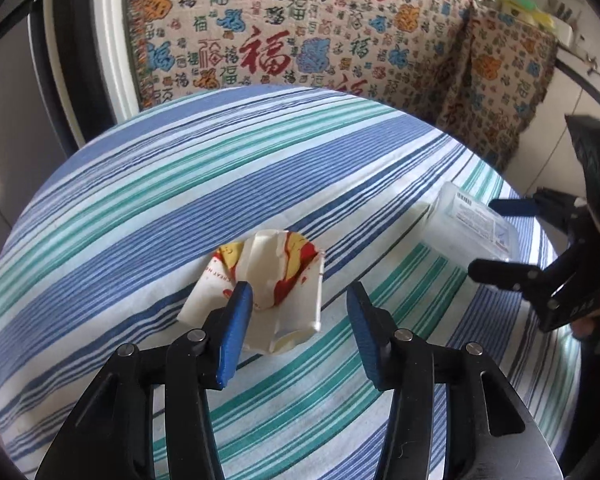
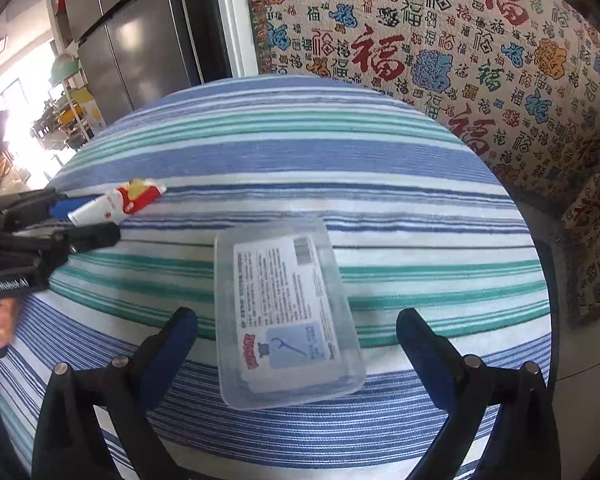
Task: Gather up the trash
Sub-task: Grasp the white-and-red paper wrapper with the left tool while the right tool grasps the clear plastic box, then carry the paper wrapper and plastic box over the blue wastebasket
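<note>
A crumpled white paper cup with red and yellow print (image 1: 276, 280) lies on its side on the striped tablecloth (image 1: 140, 208). My left gripper (image 1: 298, 300) is open, its blue fingers on either side of the cup's near end, not closed on it. A clear plastic box with a printed label (image 2: 288, 312) lies flat on the cloth. My right gripper (image 2: 296, 332) is open wide with a finger on each side of the box. The cup also shows in the right wrist view (image 2: 120, 202), and the box in the left wrist view (image 1: 472, 224).
A sofa covered in a patterned throw (image 1: 300, 40) stands behind the table. A steel fridge (image 2: 132, 40) is at the back left. The table's edge (image 2: 540, 280) drops off on the right, by the sofa arm (image 2: 592, 240).
</note>
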{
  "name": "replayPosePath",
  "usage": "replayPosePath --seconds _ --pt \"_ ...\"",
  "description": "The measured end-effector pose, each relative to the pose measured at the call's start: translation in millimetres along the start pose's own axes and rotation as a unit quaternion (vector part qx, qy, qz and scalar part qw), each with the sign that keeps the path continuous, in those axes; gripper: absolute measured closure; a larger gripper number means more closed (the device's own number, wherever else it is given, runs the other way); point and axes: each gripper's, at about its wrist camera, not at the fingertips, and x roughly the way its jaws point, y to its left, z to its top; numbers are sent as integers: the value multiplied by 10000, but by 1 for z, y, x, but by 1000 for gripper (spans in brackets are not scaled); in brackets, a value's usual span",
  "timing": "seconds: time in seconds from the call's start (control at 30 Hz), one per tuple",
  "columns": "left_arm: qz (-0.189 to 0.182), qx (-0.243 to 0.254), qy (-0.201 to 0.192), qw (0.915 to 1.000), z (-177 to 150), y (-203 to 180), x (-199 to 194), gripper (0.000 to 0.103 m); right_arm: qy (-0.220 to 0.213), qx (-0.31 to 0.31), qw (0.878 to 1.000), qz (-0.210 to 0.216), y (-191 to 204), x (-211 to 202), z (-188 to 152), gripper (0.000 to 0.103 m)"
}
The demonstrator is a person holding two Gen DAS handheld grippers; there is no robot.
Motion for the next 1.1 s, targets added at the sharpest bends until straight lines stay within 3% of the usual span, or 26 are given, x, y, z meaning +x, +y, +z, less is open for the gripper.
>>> replayPosePath --seconds 0.03,0.1,0.13,0.2,0.23,0.37,0.57,0.8,1.1 --pt "26 68 14 10000 0 -1 1 55 -19 -16 10000 24 1 -1 2 1" --pt "75 162 64 9998 -1 -2 3 91 147 -113 9998 21 4 2 6 10" --pt "81 175 75 9998 -2 -1 4 91 266 -125 9996 41 5 5 7 39" --pt "59 91 28 9999 -1 2 0 96 363 -14 9993 63 5 4 8 39" --pt "29 30 -5 10000 0 4 -2 96 371 6 9993 -106 5 1 8 39" --pt "-178 -220 -196 9994 2 8 -18 97 92 188 9998 15 3 -23 6 39" --pt "-457 -89 -358 9983 -1 -18 -39 97 -195 604 9980 58 -21 -62 -6 39" --pt "-907 185 -366 9950 -8 -78 -60 97 -255 1145 9930 -129 -67 -107 -35 39" --pt "-1769 714 -432 9807 10 -199 -83 97 -465 1657 9822 -750 -136 -175 -88 39"
